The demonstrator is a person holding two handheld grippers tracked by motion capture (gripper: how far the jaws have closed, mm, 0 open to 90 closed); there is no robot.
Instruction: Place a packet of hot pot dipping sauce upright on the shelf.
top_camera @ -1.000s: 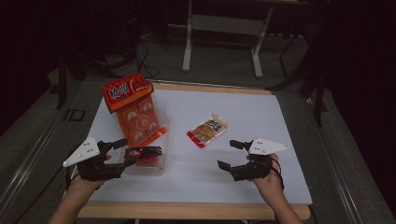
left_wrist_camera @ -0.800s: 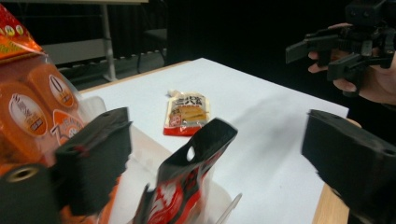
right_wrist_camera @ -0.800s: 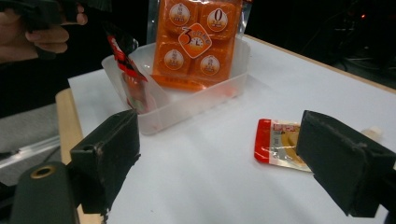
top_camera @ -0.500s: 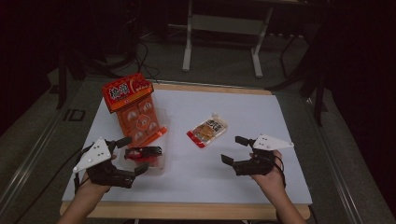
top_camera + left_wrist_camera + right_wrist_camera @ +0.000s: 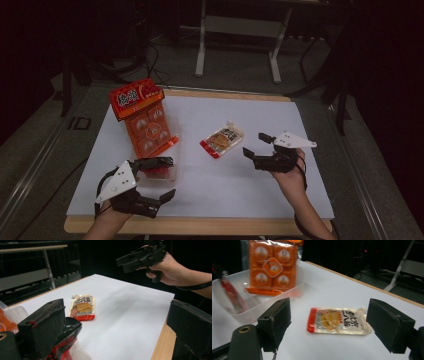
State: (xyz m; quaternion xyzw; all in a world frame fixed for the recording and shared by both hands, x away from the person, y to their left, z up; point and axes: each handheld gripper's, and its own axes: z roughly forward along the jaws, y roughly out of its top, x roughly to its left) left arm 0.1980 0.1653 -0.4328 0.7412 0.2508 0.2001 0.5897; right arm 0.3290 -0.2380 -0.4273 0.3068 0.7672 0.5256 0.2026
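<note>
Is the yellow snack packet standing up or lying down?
Lying down. The yellow snack packet rests flat on the white table cover, label facing up, ahead of the right gripper, whose open jaws hold nothing.

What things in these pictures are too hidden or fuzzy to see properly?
- Small red-and-black packet in the clear plastic tray: left gripper view, a black jaw covers most of it.
- Same packet, right gripper view: blurred.
- Orange six-pack of snack cups: right gripper view, top cut off by the edge.
- Flat yellow-and-red pouch: high view, print too small.

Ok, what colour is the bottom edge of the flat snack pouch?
Red, on the snack pouch; clearest in the right gripper view.
</note>
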